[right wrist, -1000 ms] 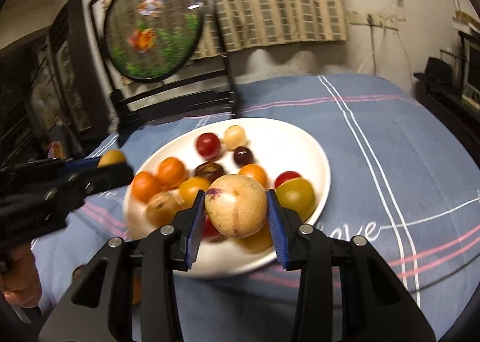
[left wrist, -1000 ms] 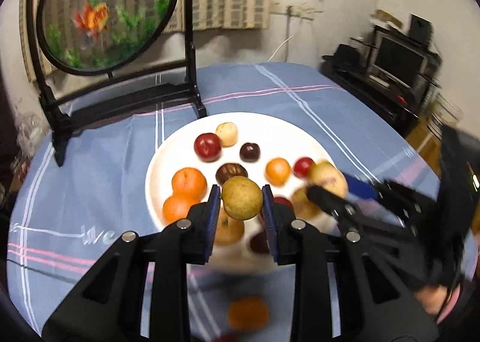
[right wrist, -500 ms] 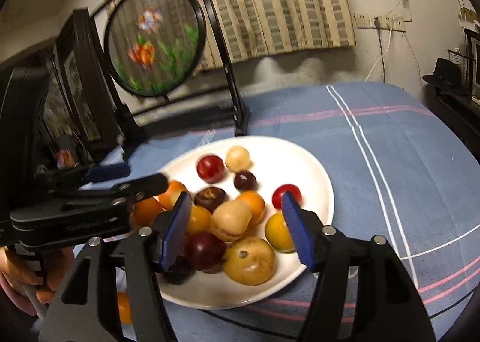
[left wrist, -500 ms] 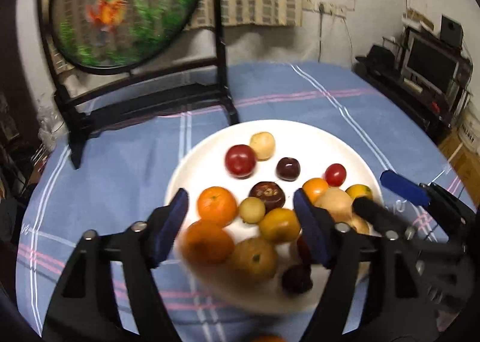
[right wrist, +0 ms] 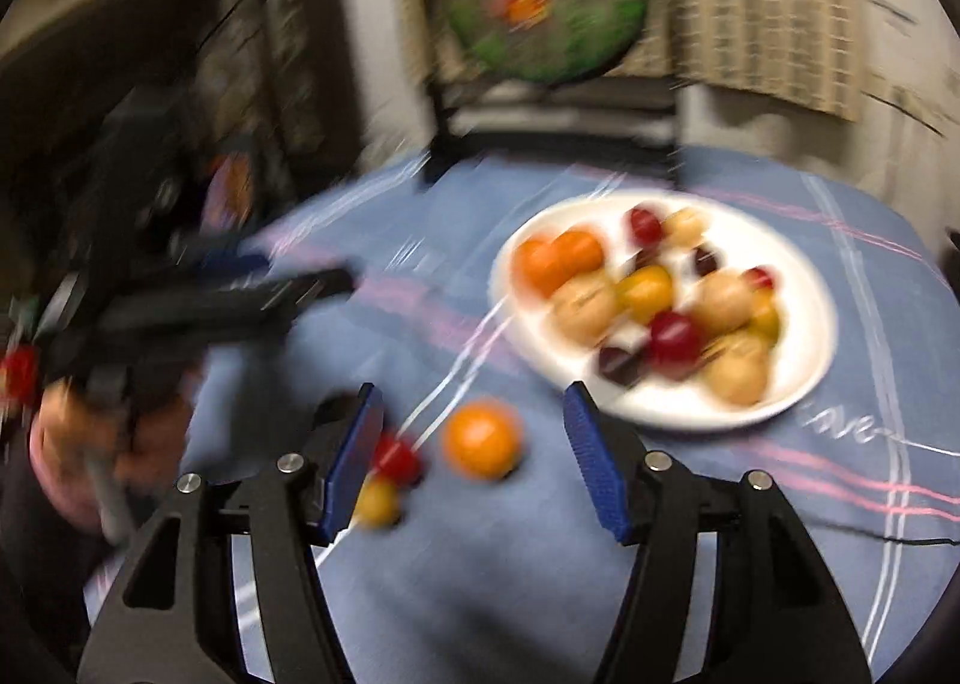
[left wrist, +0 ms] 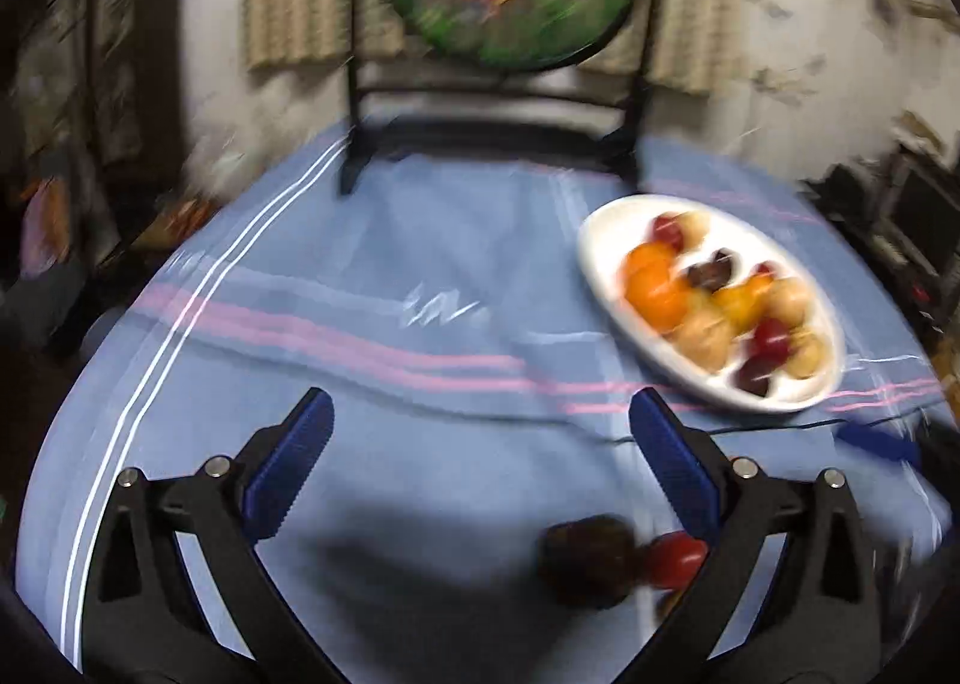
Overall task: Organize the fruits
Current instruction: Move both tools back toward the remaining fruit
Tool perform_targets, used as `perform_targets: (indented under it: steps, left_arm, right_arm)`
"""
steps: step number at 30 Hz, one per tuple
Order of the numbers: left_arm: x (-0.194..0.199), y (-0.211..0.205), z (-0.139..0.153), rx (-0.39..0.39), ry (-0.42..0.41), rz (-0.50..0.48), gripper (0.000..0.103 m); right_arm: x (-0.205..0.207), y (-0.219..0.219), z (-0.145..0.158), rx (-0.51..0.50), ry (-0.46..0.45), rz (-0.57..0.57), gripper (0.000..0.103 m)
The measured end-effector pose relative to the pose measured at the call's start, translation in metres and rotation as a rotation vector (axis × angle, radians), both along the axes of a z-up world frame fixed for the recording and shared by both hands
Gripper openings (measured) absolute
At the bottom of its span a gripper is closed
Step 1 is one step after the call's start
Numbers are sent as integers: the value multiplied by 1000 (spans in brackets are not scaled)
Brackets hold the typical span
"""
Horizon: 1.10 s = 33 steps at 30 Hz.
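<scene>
Through my left wrist camera, my left tongs (left wrist: pixel 480 438) have just spread to their widest, with nothing between the blue pads – only bare blue tablecloth (left wrist: pixel 372 372). The white plate (left wrist: pixel 606 300) of fruit sits up and to the right of them, well apart, its near rim just past my right-hand pad. Left of the plate the cloth runs open all the way to the table's curved edge. A dark fruit (left wrist: pixel 585 561) and a red fruit (left wrist: pixel 675 561) lie on the cloth below the plate, close by the pad's arm. The picture is blurred.

Through my right wrist camera, my right tongs (right wrist: pixel 474 456) stand partly spread, pinching nothing. An orange (right wrist: pixel 483 438) lies loose on the cloth between the pads, short of the plate (right wrist: pixel 804 372) – a small red fruit (right wrist: pixel 397 459) and a yellow one (right wrist: pixel 377 501) rest against my left pad. Left of the plate, my other tongs (right wrist: pixel 288 288) reach across open cloth.
</scene>
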<state>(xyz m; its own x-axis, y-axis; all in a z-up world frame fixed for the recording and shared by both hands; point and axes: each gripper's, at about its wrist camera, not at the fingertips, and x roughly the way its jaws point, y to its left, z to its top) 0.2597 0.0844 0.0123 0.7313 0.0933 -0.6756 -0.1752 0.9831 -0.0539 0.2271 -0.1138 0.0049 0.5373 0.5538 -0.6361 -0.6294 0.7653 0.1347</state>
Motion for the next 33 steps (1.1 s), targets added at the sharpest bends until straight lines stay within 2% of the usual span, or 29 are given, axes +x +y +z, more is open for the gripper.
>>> perform_targets:
  steps: [4, 7, 10, 12, 13, 15, 29, 33]
  left_arm:
    - [3, 13, -4, -44, 39, 57, 101]
    - [-3, 17, 0, -71, 12, 61, 101]
    - [-9, 10, 7, 7, -31, 82, 101]
    - [-10, 5, 8, 51, -40, 79, 101]
    - [-9, 3, 8, 56, -40, 72, 101]
    - [-8, 1, 9, 54, -36, 60, 101]
    - [-7, 5, 8, 34, -25, 69, 101]
    - [-7, 4, 7, 40, -22, 69, 101]
  right_arm:
    - [-25, 31, -23, -121, 54, 77, 64]
    - [-33, 43, -33, -182, 54, 97, 64]
    - [-33, 48, -38, -194, 64, 105, 63]
    - [-31, 48, -42, -202, 76, 95, 54]
    - [-28, 48, -44, -204, 84, 85, 54]
    - [-26, 47, -48, -200, 96, 79, 48]
    - [-21, 54, -50, -197, 89, 73, 47]
    - [-23, 55, -52, -202, 90, 71, 44]
